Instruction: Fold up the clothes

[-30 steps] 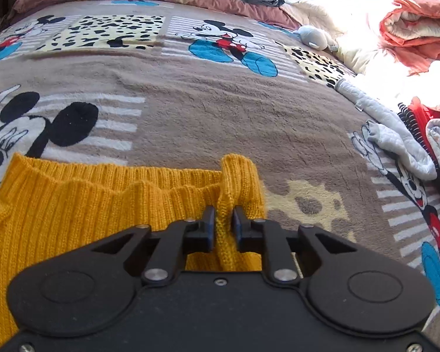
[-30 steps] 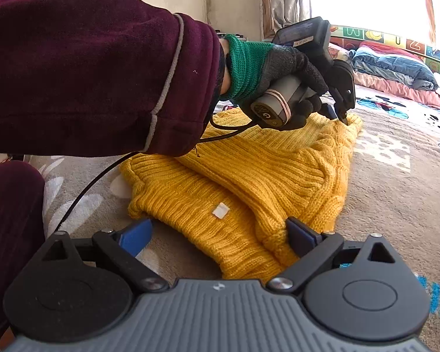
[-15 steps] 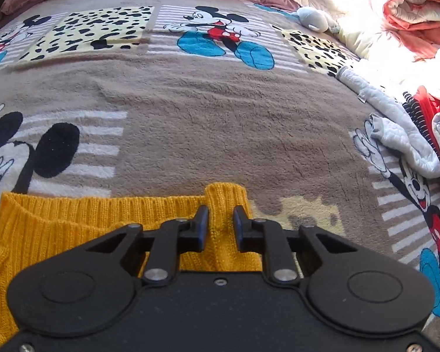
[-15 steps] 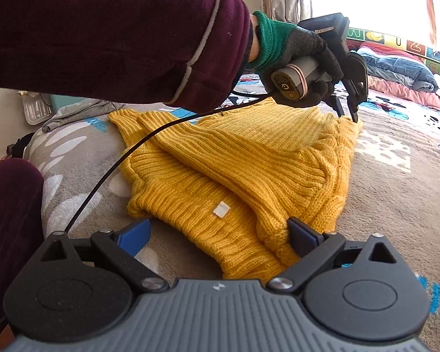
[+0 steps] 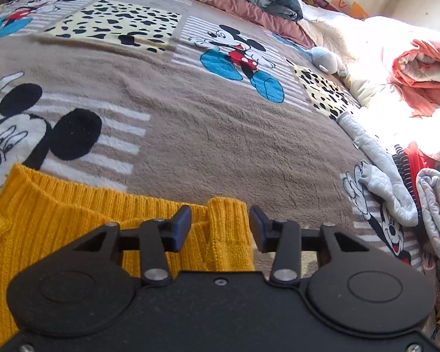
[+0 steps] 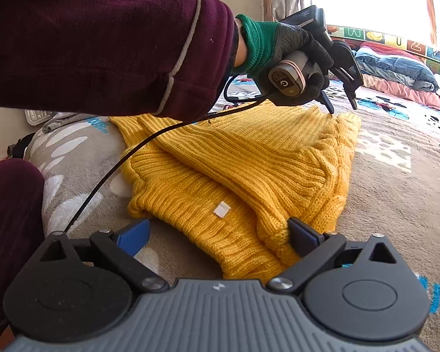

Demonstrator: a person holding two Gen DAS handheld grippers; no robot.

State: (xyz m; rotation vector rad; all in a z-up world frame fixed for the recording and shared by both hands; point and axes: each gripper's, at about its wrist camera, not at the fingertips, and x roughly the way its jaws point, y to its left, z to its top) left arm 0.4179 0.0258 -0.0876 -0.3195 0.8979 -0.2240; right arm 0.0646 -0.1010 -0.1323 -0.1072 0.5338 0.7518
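Note:
A yellow knit sweater (image 6: 249,161) lies partly folded on the cartoon-mouse blanket (image 5: 205,135), with a small white label (image 6: 221,207) showing. My left gripper (image 5: 220,220) hovers just above its ribbed cuff (image 5: 226,234). Its jaws are opening, the cuff sits below the gap, and the pads are off it. From the right wrist view, a gloved hand (image 6: 293,52) holds that left gripper (image 6: 341,106) over the sweater's far corner. My right gripper (image 6: 218,233) stands wide open at the near hem, with its right finger (image 6: 303,236) against a fold.
A heap of loose clothes (image 5: 396,193) lies at the blanket's right edge. Behind it is a rolled pink quilt (image 5: 425,73), with a small grey plush toy (image 5: 325,58) nearby. Pillows (image 5: 249,0) line the far side. A black cable (image 6: 117,176) crosses over the sweater.
The left gripper let go of the yellow cuff: its jaws went from shut on it to apart, and it rose a little. The cuff now lies flat. The right gripper stayed put.

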